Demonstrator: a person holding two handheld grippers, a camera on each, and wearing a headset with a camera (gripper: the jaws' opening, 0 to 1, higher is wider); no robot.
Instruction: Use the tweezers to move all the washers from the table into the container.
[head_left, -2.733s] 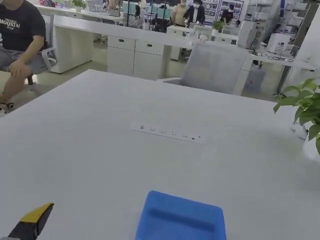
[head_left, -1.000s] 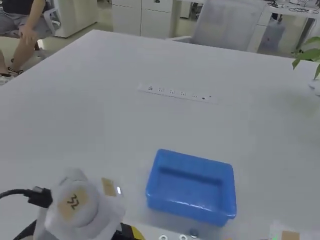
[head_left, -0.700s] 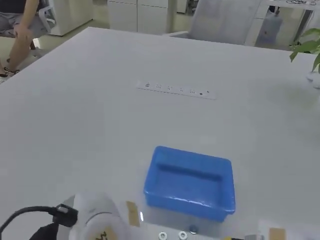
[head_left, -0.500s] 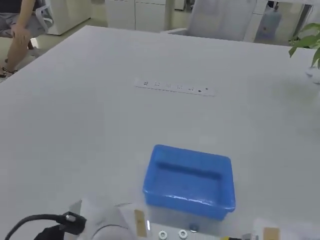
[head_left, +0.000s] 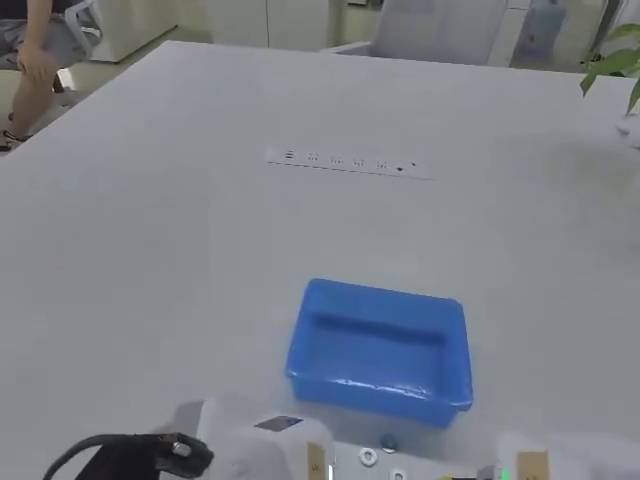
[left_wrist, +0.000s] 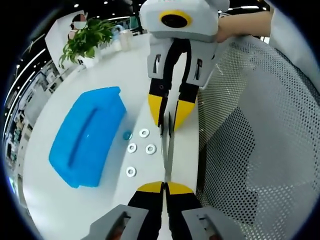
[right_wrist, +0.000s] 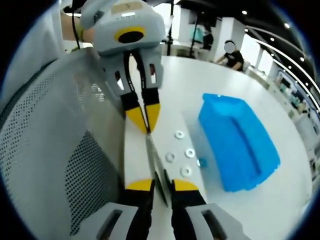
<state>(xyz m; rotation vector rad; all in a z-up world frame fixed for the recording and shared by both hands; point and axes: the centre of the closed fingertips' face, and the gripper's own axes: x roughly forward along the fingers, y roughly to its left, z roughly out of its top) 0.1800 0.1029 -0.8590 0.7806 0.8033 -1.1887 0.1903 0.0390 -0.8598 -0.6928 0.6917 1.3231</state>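
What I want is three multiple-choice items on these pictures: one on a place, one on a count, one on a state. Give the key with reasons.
1. Relative to the blue container, the washers lie: A) inside it; B) beside it on the table; C) stacked on its rim.
2. Silver washers in sight: A) two; B) seven; C) four.
3. The left gripper is: A) shut on the tweezers; B) wide open; C) gripping a washer.
Key: 1 B, they rest on the white top next to the container's wall. 2 C, the left gripper view shows four silver rings. 3 A, its yellow tips meet on the tweezers' end.
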